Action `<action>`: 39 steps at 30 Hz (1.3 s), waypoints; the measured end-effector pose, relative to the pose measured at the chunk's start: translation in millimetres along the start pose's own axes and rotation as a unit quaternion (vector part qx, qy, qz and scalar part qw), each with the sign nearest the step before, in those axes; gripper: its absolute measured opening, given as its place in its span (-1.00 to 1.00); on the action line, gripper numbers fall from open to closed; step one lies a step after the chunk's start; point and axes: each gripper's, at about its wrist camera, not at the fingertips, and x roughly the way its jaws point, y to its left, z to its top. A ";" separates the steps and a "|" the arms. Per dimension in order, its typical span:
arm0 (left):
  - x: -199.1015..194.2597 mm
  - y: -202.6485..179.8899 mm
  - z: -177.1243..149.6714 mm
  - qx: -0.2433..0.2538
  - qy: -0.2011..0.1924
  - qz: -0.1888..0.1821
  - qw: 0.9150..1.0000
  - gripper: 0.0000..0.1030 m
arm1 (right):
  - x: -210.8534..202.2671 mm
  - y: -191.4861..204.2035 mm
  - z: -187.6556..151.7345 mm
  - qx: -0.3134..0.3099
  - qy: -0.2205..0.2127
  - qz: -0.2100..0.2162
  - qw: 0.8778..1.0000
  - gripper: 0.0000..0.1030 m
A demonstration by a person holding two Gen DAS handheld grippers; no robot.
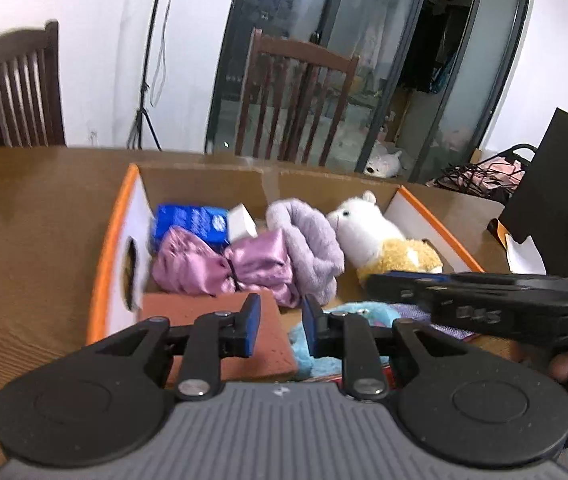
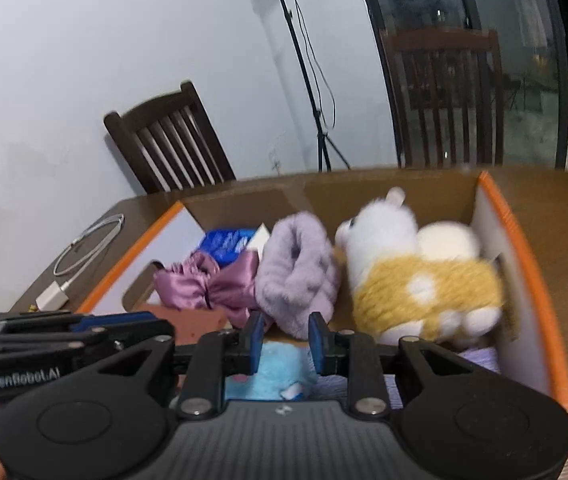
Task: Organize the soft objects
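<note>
Both grippers angled toward box (image 1: 116, 240)

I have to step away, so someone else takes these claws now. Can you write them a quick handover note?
Left claw: slightly open, holding nothing, over the near end of the cardboard box.
Right claw: slightly open, holding nothing, beside the left one.
In the box: white and yellow plush toy, lilac fluffy cloth, pink satin cloth, blue pack, light blue plush nearest the claws.
Done: soft things are in the box.
Left: hard to say; perhaps tidying them.
</note>
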 end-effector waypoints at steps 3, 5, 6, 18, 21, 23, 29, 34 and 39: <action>-24.3 -1.7 1.3 0.009 -0.005 0.001 1.000 -0.41 | -33.6 0.3 5.5 -0.012 -0.020 -0.008 1.000 -0.41; -41.0 -4.5 -2.3 0.021 -0.007 0.008 1.000 -0.36 | -58.8 0.3 7.8 -0.023 -0.033 -0.021 0.999 -0.24; -49.8 -6.1 -5.0 0.029 -0.009 0.017 0.999 -0.35 | -71.3 -0.6 7.7 -0.027 -0.038 -0.028 0.999 -0.19; -150.0 -14.8 -62.9 0.050 -0.166 0.109 0.979 1.00 | -180.6 14.7 -52.5 -0.112 -0.174 -0.152 0.967 1.00; -168.0 -18.5 -75.5 0.043 -0.205 0.122 0.970 1.00 | -195.4 22.9 -68.3 -0.108 -0.228 -0.158 0.955 1.00; -176.3 -20.8 -79.7 0.036 -0.212 0.122 0.969 1.00 | -203.1 27.6 -76.8 -0.101 -0.239 -0.154 0.953 1.00; -198.2 -32.0 -100.5 0.045 -0.222 0.111 0.968 1.00 | -220.2 40.2 -101.0 -0.098 -0.239 -0.155 0.954 1.00; -217.8 -40.0 -131.6 0.050 -0.229 0.109 0.966 1.00 | -237.6 51.6 -130.2 -0.090 -0.246 -0.145 0.954 1.00; -243.5 -52.2 -168.6 0.066 -0.233 0.111 0.964 1.00 | -257.2 70.9 -169.3 -0.093 -0.256 -0.132 0.953 1.00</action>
